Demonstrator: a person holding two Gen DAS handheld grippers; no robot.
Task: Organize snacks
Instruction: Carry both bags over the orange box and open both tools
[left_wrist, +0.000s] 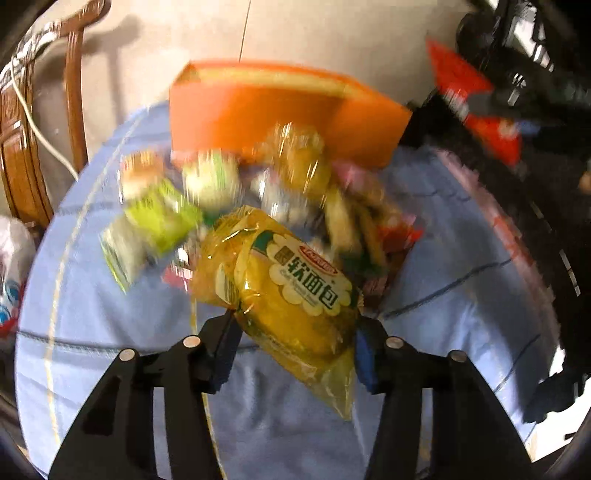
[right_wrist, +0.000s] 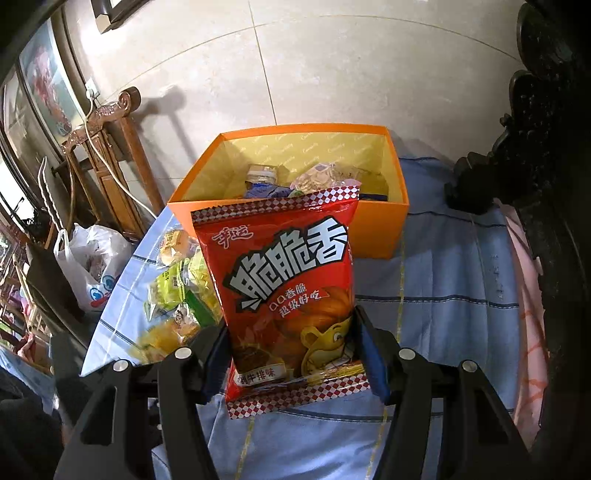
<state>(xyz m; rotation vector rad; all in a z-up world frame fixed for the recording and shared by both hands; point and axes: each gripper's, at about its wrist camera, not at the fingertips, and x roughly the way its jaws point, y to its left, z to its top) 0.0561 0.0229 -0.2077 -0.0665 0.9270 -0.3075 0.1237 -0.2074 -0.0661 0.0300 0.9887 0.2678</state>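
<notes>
Gripping a red snack bag (right_wrist: 291, 295) by its lower half, the right gripper (right_wrist: 293, 350) presses its blue pads against both side edges and holds the bag upright above the blue checked tablecloth (right_wrist: 454, 295). Just behind the bag stands an open orange box (right_wrist: 376, 225) with a yellow lining, a few wrapped snacks lying in its bottom. To the left of the bag a loose pile of green and yellow snack packets (right_wrist: 177, 291) lies on the cloth. In the left wrist view the left gripper (left_wrist: 295, 343) has a yellow soft-bread packet (left_wrist: 291, 291) between its fingers; the packet hangs tilted, its clear end drooping below the pads, and both pads seem to touch its sides, though I cannot tell how firmly they pinch. Beyond it the snack pile (left_wrist: 266, 192) is smeared by blur, and the orange box (left_wrist: 258, 114) sits behind the pile. A wooden chair (right_wrist: 107, 155) and a white plastic bag (right_wrist: 92, 266) stand on the tiled floor past the table's left edge.
</notes>
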